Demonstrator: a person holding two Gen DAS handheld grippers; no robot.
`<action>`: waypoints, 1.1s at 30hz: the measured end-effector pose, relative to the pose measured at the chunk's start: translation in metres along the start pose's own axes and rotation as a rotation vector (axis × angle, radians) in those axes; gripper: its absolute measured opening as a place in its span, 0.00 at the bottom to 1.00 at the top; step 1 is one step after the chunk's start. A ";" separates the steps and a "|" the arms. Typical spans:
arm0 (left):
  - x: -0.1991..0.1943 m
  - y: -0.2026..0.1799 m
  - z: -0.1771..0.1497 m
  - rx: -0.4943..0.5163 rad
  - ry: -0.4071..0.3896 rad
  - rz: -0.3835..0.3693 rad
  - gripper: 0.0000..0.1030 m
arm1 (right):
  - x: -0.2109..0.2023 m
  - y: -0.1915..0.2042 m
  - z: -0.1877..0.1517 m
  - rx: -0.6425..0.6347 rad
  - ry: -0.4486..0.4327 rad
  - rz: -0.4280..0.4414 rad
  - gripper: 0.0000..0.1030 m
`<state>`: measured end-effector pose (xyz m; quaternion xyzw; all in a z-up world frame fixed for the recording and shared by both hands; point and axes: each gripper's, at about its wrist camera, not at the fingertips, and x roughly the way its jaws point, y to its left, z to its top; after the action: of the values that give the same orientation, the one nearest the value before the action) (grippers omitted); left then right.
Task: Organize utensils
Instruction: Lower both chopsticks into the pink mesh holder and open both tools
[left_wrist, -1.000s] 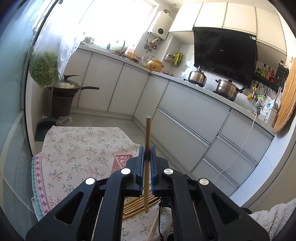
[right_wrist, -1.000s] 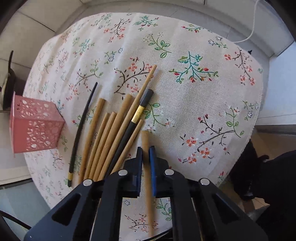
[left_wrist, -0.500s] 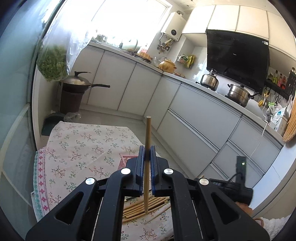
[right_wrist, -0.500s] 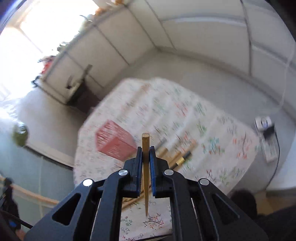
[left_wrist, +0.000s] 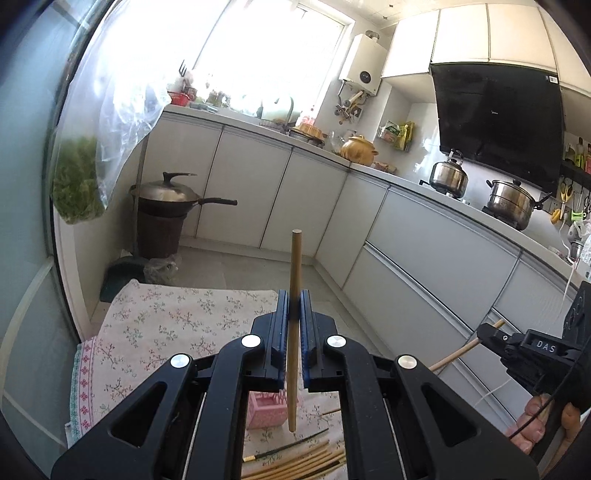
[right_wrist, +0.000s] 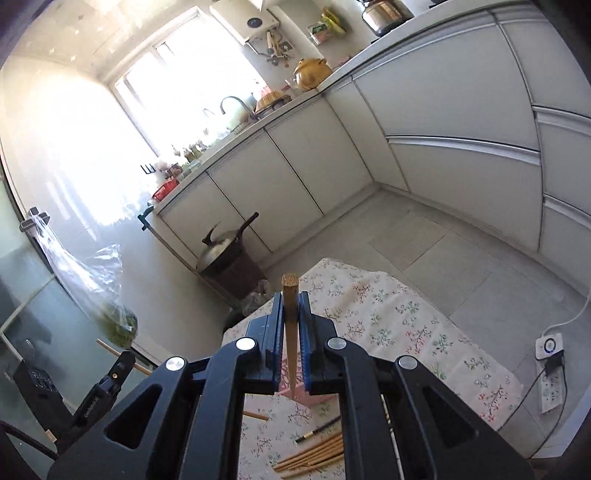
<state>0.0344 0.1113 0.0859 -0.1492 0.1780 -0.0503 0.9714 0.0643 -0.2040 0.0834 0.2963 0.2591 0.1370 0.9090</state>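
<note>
Nearest, the left gripper (left_wrist: 293, 314) pinches a slim round wooden chopstick (left_wrist: 294, 332) at mid-length, upright; the right gripper (right_wrist: 291, 314) clamps a second, square-ended wooden chopstick (right_wrist: 290, 332). Both sticks look light, stiff and apt to swivel. Below lie the loose wooden chopsticks (right_wrist: 314, 452), then the pink perforated holder (left_wrist: 264, 408) on the floral tablecloth (right_wrist: 388, 317), with open floor beyond its far edge.

Both grippers raised, jaws closed.
Left gripper (left_wrist: 294, 314) and right gripper (right_wrist: 291, 314) each pinch an upright chopstick; a hand (left_wrist: 535, 424) grips the right gripper's handle.
</note>
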 end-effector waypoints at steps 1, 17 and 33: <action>0.009 -0.003 0.003 0.001 -0.005 0.011 0.05 | 0.005 0.001 0.005 0.000 -0.004 0.003 0.08; 0.068 0.026 -0.001 -0.107 -0.004 0.091 0.52 | 0.088 0.018 0.002 -0.139 0.029 -0.029 0.08; 0.063 0.040 0.004 -0.158 0.035 0.098 0.64 | 0.147 0.036 -0.015 -0.171 0.108 -0.045 0.11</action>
<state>0.0964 0.1413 0.0562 -0.2158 0.2055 0.0088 0.9545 0.1739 -0.1097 0.0373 0.2039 0.3016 0.1540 0.9185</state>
